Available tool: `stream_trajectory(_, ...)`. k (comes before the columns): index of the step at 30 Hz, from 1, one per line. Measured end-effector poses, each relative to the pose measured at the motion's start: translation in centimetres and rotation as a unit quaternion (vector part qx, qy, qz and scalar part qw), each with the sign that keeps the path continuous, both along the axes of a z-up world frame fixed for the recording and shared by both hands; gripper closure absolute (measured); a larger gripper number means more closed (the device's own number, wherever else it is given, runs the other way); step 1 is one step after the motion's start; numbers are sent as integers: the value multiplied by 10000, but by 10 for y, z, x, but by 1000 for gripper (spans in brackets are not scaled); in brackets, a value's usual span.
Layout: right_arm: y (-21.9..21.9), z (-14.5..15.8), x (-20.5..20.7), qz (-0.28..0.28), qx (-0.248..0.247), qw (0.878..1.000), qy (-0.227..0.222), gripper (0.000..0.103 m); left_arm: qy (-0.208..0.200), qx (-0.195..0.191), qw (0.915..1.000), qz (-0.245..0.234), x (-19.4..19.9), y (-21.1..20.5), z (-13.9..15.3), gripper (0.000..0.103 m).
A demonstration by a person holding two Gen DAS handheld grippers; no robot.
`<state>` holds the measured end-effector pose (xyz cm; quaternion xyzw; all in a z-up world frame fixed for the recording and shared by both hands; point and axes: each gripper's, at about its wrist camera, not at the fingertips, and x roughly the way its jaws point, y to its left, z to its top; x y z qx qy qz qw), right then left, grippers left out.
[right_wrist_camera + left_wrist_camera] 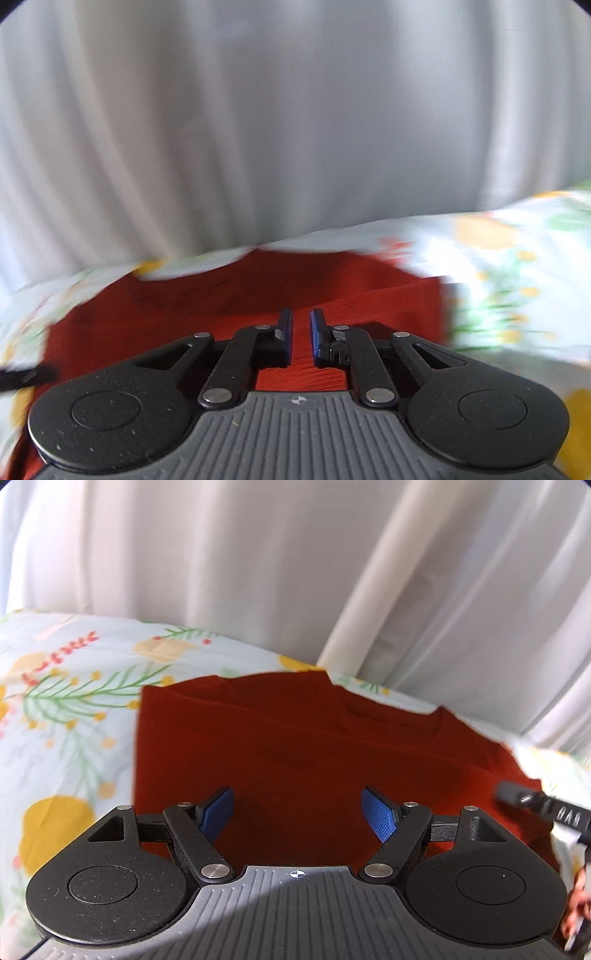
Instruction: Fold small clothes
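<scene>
1. We see the red shirt lying on the flowered sheet.
2. Our left gripper gapes wide, empty.
3. Our right gripper, at three o'clock, shows a narrow gap, gripping nothing.

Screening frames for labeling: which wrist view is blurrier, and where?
Right wrist: motion smear across the floral sheet, red garment edges and curtain; the gripper body stays sharp. Left wrist: mostly crisp, garment seams readable, slight blur on the floral print at left; fisheye bends the curtain folds.
</scene>
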<state>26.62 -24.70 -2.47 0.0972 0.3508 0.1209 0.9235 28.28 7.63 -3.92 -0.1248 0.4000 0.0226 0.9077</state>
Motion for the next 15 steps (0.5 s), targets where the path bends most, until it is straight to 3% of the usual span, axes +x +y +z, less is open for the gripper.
stream_trajectory(3,39,-16,6,876,-94,9959,214,92,88,473,9988,11,15,-8,-11,23)
stream_trajectory(5,43,-27,11,886,-229,9957,132,93,38,674,9977,33,21,-6,-15,23)
stream_trajectory(7,27,-30,19,624,-107,9979,108,101,21,711,9975,26,24,-1,-18,23)
stream_trajectory(10,-20,-36,32,76,800,9959,422,103,-69,666,9978,-29,26,6,-21,23)
stream_trajectory(15,-70,-48,33,-400,1977,9759,838,103,-70,746,9972,-74,22,3,-19,23)
